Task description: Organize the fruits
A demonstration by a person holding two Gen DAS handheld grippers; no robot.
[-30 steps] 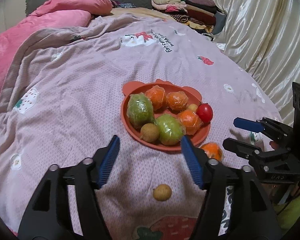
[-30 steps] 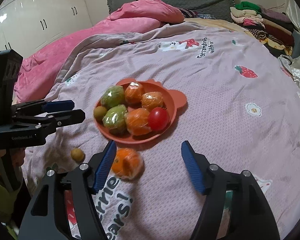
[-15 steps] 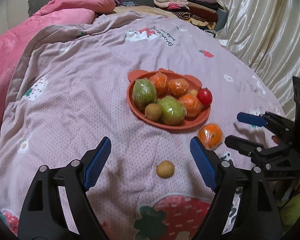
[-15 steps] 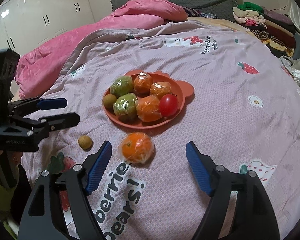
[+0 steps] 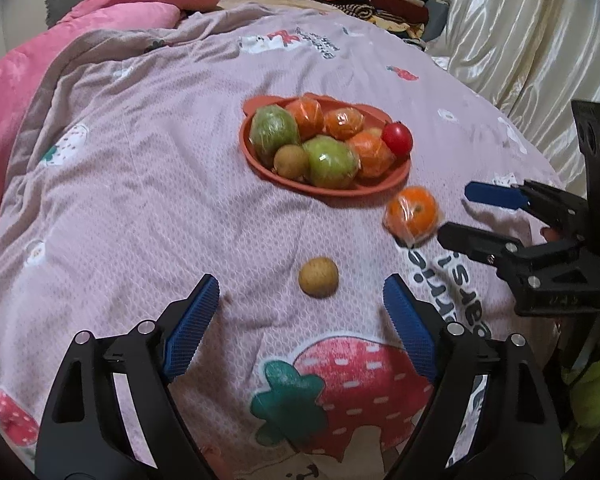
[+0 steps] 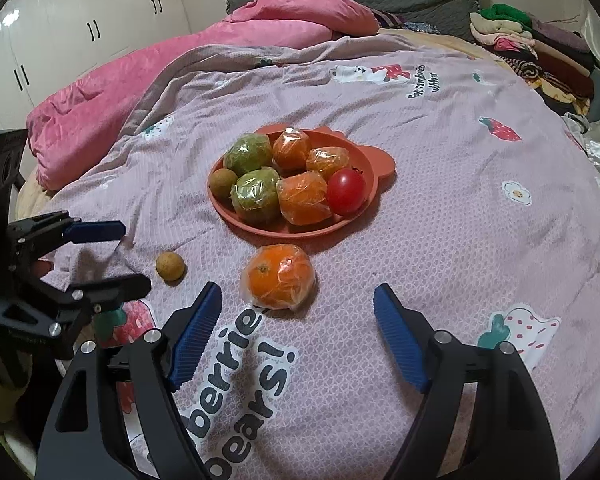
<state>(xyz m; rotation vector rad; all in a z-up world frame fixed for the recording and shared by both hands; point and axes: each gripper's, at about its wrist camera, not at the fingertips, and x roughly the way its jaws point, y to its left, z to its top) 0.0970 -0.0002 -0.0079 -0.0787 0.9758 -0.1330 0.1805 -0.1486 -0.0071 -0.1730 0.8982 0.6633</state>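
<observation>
**Most fruits are on the plate; two still lie on the bed**

The bed (image 6: 440,152) is covered with a mauve quilt printed with strawberries and bears, and all the fruits are on it. In the middle of the quilt stands the orange plate (image 6: 374,178), which has two small ears on its far rim. It already carries most of the fruits: two green wrapped fruits (image 6: 256,196) on the left side, three wrapped oranges (image 6: 303,197) in the middle and the far part, a red tomato (image 6: 346,191) at the right, and a small brown fruit (image 6: 223,179) at the left edge. I judge this part of the task as done.

Two fruits are left outside the plate. The loose wrapped orange (image 6: 280,276) lies on the quilt just beside the near rim of the plate, not touching it as far as I can see. The small brown round fruit (image 5: 318,277) lies more to the left and nearer, well apart from the plate.

The right gripper (image 6: 298,322) is wide open and holds nothing; the loose orange is just in front of its opening. The left gripper (image 5: 302,312) is also wide open and empty, with the small brown fruit directly ahead between its fingers. In my judgement the task is near its end: only these two pieces must go to the plate, where the free space is small.
</observation>
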